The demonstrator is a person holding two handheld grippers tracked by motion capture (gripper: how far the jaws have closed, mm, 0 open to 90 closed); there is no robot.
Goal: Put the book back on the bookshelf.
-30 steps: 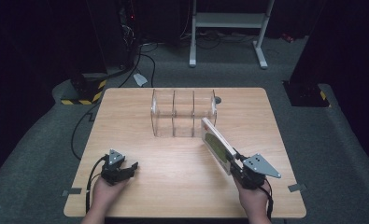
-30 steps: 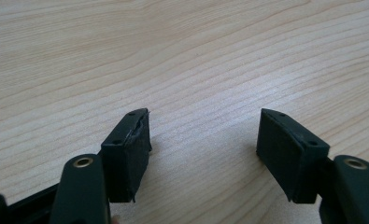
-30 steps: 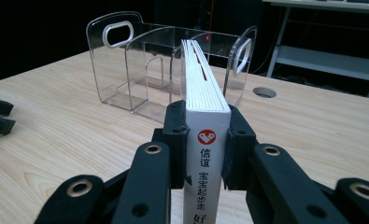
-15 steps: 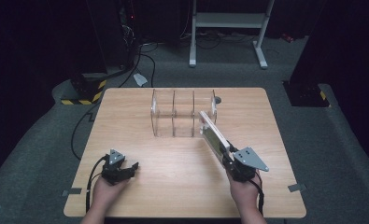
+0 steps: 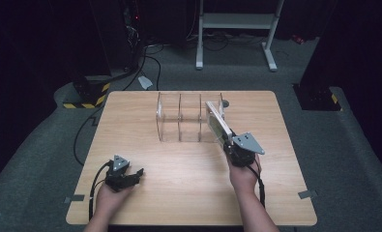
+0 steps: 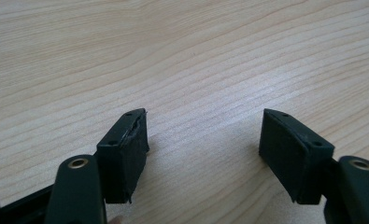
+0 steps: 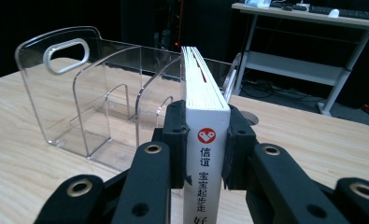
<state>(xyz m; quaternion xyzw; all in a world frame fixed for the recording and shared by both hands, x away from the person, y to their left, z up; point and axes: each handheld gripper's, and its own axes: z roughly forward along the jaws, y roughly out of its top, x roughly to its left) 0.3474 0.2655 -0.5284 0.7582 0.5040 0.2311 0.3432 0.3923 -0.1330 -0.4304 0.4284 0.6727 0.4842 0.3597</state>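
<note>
High view: right hand (image 5: 244, 175) stretched forward from the near edge, forearm angled up the table, right gripper (image 5: 228, 138) pointing toward the far left and clamped on a white book (image 5: 216, 123). Book raised off the wooden table (image 5: 188, 193), leaning, far end at the rightmost bay of the clear acrylic rack (image 5: 179, 117); hard to tell from up here whether touching the rack or just beside it. Left hand (image 5: 112, 193) resting low near the front left corner, left gripper (image 5: 135, 175) pointing right, nothing between the jaws.

Left gripper view: left gripper (image 6: 203, 142) tilted down at bare wood grain, jaws spread wide, pads (image 6: 292, 154) gripping nothing.

Right gripper view: right gripper (image 7: 205, 140) held roughly level, jaws pressed tight on both covers of the book (image 7: 203, 93), spine toward the camera with a red logo and black characters, pages running away toward the rack (image 7: 79, 93). Rack just ahead and left, dividers upright, handle cut-out at its far end.
</note>
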